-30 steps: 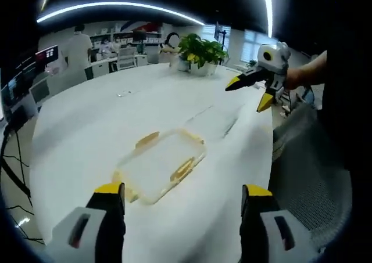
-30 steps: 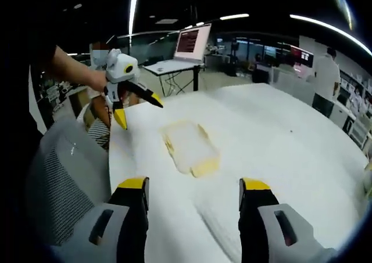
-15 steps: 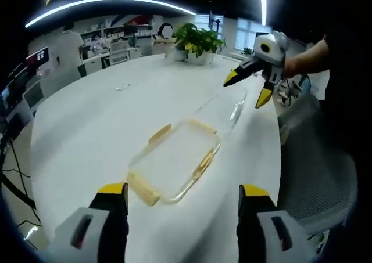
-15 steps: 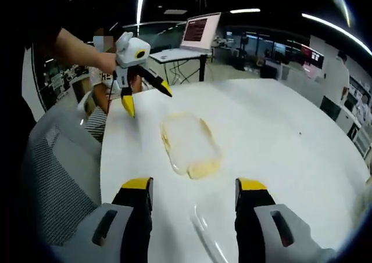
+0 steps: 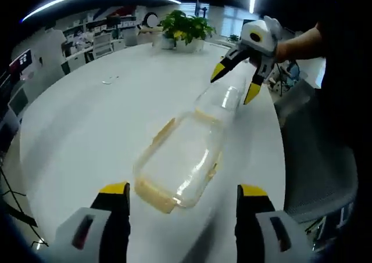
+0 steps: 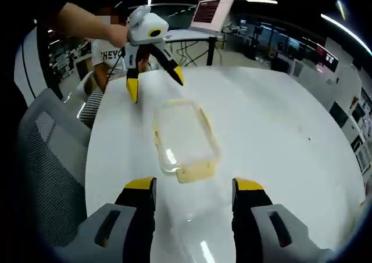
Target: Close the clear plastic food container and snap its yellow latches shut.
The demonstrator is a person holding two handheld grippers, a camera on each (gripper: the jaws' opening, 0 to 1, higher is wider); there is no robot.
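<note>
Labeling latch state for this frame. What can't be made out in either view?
- Food container: clear walls blend into the white table; lid on or off is unclear in both views.
- Yellow latches: too blurred and small in the right gripper view to tell snapped or loose.
- Clear shape by the right gripper in the left gripper view: lid or glare, can't tell.
- Laptop screen: text too small.
</note>
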